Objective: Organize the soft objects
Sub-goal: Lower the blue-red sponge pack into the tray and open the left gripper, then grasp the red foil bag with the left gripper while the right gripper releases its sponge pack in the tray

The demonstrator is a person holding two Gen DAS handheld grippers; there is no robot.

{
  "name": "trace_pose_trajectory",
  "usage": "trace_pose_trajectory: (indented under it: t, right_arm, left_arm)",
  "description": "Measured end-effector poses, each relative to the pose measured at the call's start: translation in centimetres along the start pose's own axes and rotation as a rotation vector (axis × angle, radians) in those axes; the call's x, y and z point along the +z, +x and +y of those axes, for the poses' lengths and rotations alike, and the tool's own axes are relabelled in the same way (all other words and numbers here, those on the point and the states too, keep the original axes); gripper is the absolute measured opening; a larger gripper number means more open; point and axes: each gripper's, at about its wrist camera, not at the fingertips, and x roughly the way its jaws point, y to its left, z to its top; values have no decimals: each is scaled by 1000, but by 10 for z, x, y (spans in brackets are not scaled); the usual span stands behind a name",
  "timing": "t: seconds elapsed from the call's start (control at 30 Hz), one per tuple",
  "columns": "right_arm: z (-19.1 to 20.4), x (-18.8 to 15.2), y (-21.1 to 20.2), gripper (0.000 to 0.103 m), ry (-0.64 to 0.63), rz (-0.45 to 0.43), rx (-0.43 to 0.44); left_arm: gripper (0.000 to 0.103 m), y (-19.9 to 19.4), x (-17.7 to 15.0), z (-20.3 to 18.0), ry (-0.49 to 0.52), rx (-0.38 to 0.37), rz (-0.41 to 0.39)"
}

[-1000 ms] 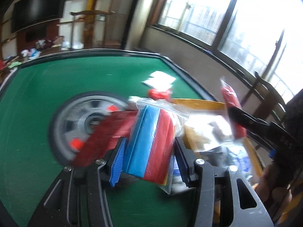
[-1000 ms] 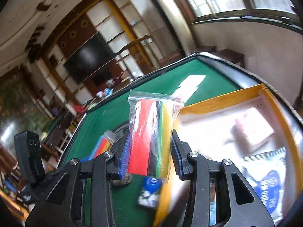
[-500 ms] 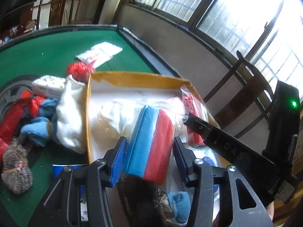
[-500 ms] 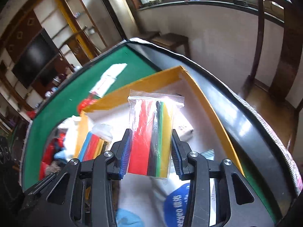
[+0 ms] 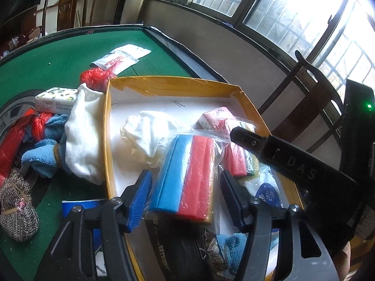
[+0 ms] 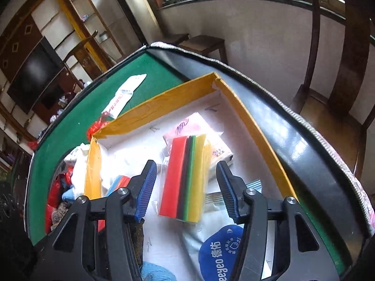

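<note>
Green felt table (image 5: 58, 65) bears a yellow-walled box (image 5: 168, 86) beside windows (image 5: 293, 11).

A home: television (image 6: 32, 77), wooden chair (image 5: 68, 7), green mahjong table (image 5: 58, 63).

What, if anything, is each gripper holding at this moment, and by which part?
Nothing. Both have just been opening: the left gripper flanks its blue-and-red bagged pack, the right gripper its red-and-yellow bagged pack, pads clear of both.

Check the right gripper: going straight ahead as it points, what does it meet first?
Probably the bagged colored foam sheets lying between the right gripper's just-opened jaws, with the pink tissue pack beyond; depth is uncertain.
</note>
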Motion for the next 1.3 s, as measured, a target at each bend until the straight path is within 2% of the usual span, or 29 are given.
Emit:
trace_pose_trajectory:
  t: [0.33, 0.47, 0.57, 0.77, 0.87, 0.93, 1.0, 1.13, 1.2, 1.3]
  right_arm:
    - [-13, 4, -36, 53, 97, -189, 17]
    - [-10, 3, -41, 53, 93, -218, 45]
    - [-5, 3, -39, 53, 77, -218, 62]
    - [0, 1, -36, 53, 58, -209, 77]
    - [0, 0, -35, 53, 61, -201, 91]
    - [1, -1, -34, 53, 61, -196, 98]
    - [3, -2, -33, 53, 53, -191, 104]
    - [8, -4, -33, 53, 35, -189, 111]
    - [8, -4, -31, 53, 35, -183, 114]
    - [7, -4, -28, 53, 42, -168, 122]
  left_arm:
    - [62, -20, 2, -16, 42, -44, -51]
    - [62, -31, 2, -16, 43, -54, -61]
    - [62, -42, 4, -8, 39, -32, -66]
    - [62, -71, 10, 39, -20, 72, -87]
    - [65, -89, 16, 77, -31, 190, -83]
    - [69, -98, 19, 110, -47, 259, -46]
    - [69, -104, 21, 138, -86, 301, -24]
    - [70, -99, 23, 181, -164, 239, 45]
    - [70, -86, 24, 191, -160, 219, 105]
    - [70, -70, 25, 190, -119, 236, 138]
